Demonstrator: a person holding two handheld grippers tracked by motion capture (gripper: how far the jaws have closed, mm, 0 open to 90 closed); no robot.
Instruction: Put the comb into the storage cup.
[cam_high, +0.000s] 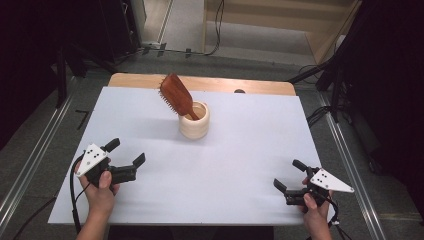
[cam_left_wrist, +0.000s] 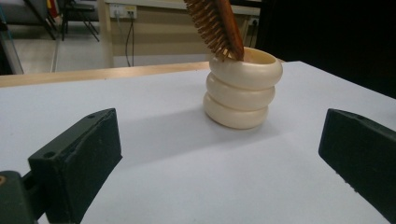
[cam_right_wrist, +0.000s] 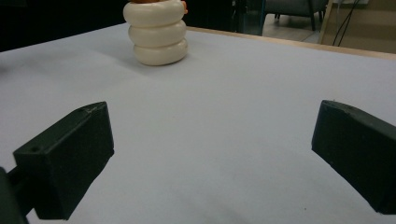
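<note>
A wooden hairbrush (cam_high: 176, 95) stands handle-down in a cream ribbed holder (cam_high: 194, 121), which sits on the white table (cam_high: 250, 145) toward its far side, a little left of centre. The brush head leans up and to the left, out over the holder's rim, bristles facing left. The left gripper (cam_high: 127, 153) rests low at the near left of the table, held in the person's left hand (cam_high: 101, 187), its jaws spread wide with nothing between them. The right gripper (cam_high: 290, 176) sits at the near right, held in the right hand (cam_high: 315, 211), jaws likewise wide apart and empty. Both grippers are well apart from the holder, and both gripper views look toward it across bare tabletop.
</note>
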